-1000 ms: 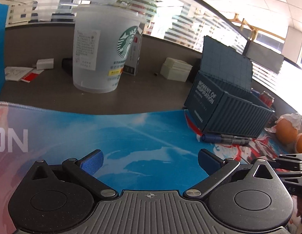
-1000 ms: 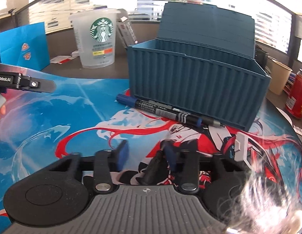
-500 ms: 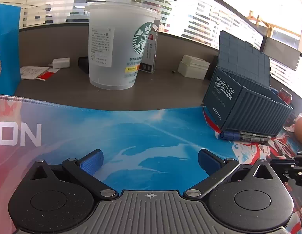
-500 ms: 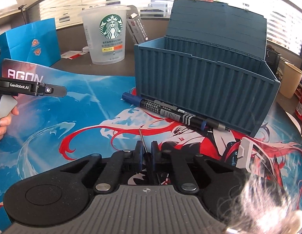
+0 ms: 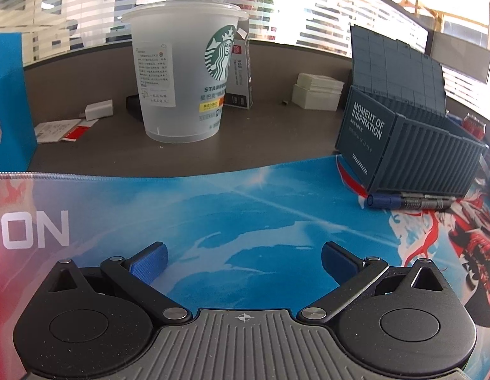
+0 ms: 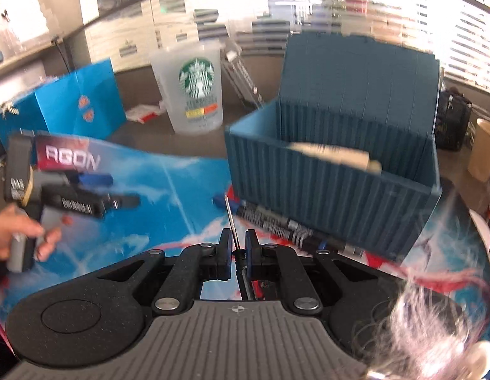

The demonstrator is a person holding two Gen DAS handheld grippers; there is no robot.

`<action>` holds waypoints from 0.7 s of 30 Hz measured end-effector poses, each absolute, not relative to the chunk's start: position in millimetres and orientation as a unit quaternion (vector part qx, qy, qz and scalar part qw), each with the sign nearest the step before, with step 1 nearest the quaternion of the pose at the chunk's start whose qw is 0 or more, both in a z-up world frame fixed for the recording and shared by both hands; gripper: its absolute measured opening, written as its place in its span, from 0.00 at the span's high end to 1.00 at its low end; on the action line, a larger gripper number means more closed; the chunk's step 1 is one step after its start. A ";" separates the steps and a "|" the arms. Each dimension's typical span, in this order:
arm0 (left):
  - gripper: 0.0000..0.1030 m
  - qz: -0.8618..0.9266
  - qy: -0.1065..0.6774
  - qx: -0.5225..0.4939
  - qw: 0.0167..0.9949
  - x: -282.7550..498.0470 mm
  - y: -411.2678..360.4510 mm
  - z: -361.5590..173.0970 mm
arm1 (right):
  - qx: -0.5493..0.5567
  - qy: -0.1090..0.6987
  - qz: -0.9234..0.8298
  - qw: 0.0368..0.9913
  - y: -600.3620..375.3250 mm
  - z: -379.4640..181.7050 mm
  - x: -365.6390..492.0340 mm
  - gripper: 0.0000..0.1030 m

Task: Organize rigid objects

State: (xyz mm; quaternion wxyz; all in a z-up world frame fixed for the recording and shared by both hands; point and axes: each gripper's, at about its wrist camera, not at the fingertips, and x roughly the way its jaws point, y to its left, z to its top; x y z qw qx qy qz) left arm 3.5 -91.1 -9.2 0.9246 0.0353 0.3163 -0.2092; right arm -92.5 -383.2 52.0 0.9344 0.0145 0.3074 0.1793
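Observation:
My right gripper (image 6: 236, 247) is shut on a thin screwdriver (image 6: 231, 218), its metal shaft sticking out forward, raised above the mat in front of the open blue container box (image 6: 333, 171). A pale object (image 6: 336, 155) lies inside the box. A blue-capped marker pen (image 6: 276, 221) lies on the mat against the box front; it also shows in the left wrist view (image 5: 406, 202). My left gripper (image 5: 243, 261) is open and empty, low over the blue mat, with the box (image 5: 412, 155) to its far right.
A clear Starbucks cup (image 5: 184, 76) stands behind the printed desk mat (image 5: 213, 215). A blue paper bag (image 6: 73, 104) stands at the left. White boxes (image 5: 317, 91) and papers (image 5: 58, 129) sit at the back. A paper cup (image 6: 484, 148) and red cans stand at the right.
My right gripper closed on the screwdriver and lifted it off the mat, rising toward the box. My left gripper drew back to the left, still open.

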 end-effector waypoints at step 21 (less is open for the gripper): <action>0.00 -0.195 0.321 0.074 0.924 2.4 -101.2 -10.5 | -0.092 0.288 0.177 0.937 -409.2 127.9 -28.9 0.92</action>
